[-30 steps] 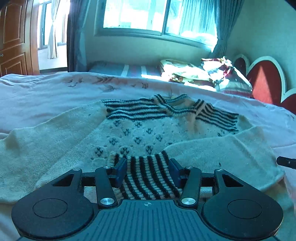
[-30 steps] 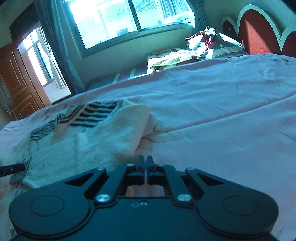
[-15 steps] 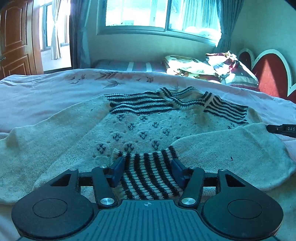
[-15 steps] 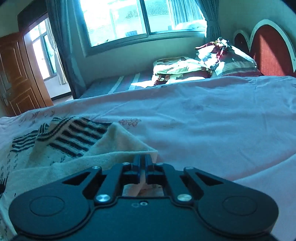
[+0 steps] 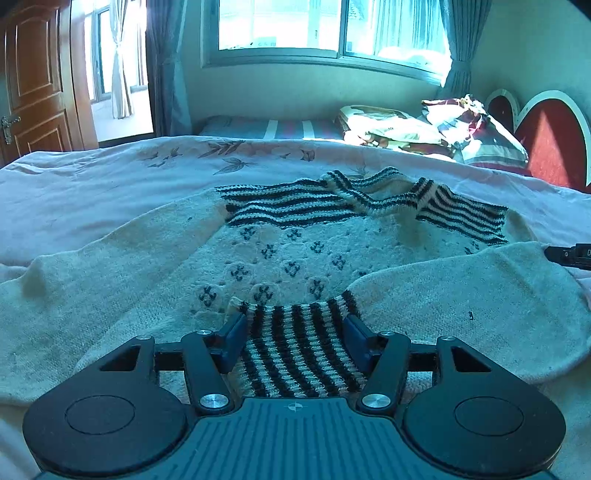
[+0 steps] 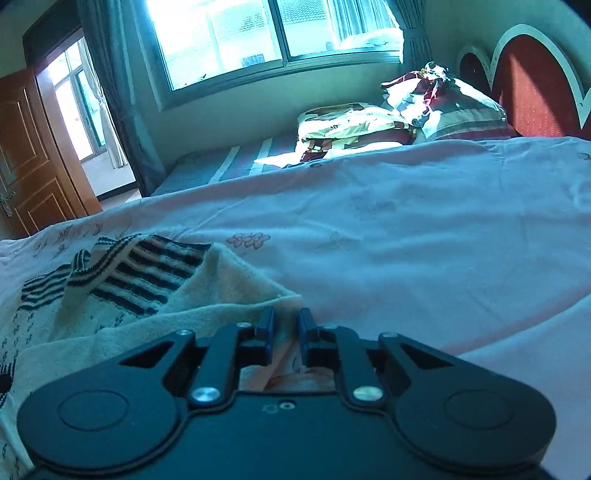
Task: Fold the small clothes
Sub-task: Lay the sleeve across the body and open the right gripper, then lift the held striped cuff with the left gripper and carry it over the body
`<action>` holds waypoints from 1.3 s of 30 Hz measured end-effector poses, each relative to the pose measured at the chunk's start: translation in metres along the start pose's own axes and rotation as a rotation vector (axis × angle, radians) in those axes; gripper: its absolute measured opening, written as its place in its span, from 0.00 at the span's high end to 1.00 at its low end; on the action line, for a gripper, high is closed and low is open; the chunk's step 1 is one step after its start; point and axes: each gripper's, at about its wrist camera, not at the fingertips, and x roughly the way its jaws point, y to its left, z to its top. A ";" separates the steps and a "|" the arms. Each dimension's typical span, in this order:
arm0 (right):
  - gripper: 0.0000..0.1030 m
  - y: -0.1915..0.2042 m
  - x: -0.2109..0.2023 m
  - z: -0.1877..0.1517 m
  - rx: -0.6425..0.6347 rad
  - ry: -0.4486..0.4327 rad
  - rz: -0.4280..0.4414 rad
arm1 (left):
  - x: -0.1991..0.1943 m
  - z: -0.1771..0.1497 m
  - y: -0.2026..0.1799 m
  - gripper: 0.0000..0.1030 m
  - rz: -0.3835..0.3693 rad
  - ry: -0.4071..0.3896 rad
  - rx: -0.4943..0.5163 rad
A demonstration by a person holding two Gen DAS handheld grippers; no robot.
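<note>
Sunlit and cluttered at the far side with pillows (image 5: 476, 129), the bedroom offers a pink flowered bed (image 6: 406, 229) as the folding surface. On it lies a cream knit sweater (image 5: 288, 254), spread front-up, its striped collar toward the window (image 5: 332, 29).

One sleeve is folded in across the body, so its striped cuff (image 5: 299, 350) lies over the lower chest. The left tongs (image 5: 295, 332) stand apart with that cuff between them; their jaws have just been opening further, and the pads look to flank the rib rather than pinch it. The right tongs (image 6: 284, 328) sit at the folded shoulder edge, jaws just parted to a narrow gap, with nothing clearly gripped; whether cloth sits between them I cannot tell.

My reading: the sleeve fold on this side is being let go. Next would come the other sleeve (image 5: 74, 280), lying stretched out on the bed, which calls for a pinch near its end and a carry across the chest.

Loose, thick wool like this will drape and stretch, not crease sharply; ribbed cuffs give a firmer purchase than the soft nubby body.
</note>
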 end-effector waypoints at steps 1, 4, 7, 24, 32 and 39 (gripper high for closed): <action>0.82 0.002 -0.005 0.001 -0.001 -0.003 -0.011 | -0.002 0.002 -0.001 0.44 0.009 0.000 -0.004; 0.80 0.005 -0.035 -0.001 -0.025 -0.056 0.037 | -0.015 0.002 -0.010 0.44 0.014 -0.056 0.026; 0.80 0.021 -0.061 -0.021 -0.101 -0.054 0.100 | -0.015 -0.006 -0.020 0.44 -0.030 -0.051 0.031; 0.70 0.060 -0.118 -0.065 -0.195 -0.095 0.018 | -0.076 -0.033 0.067 0.29 0.038 -0.096 -0.176; 0.69 0.066 -0.132 -0.076 -0.073 -0.042 -0.040 | -0.124 -0.104 0.274 0.30 0.213 -0.213 -0.785; 0.69 0.121 -0.131 -0.067 -0.064 -0.057 -0.022 | -0.099 -0.131 0.361 0.30 0.048 -0.274 -1.122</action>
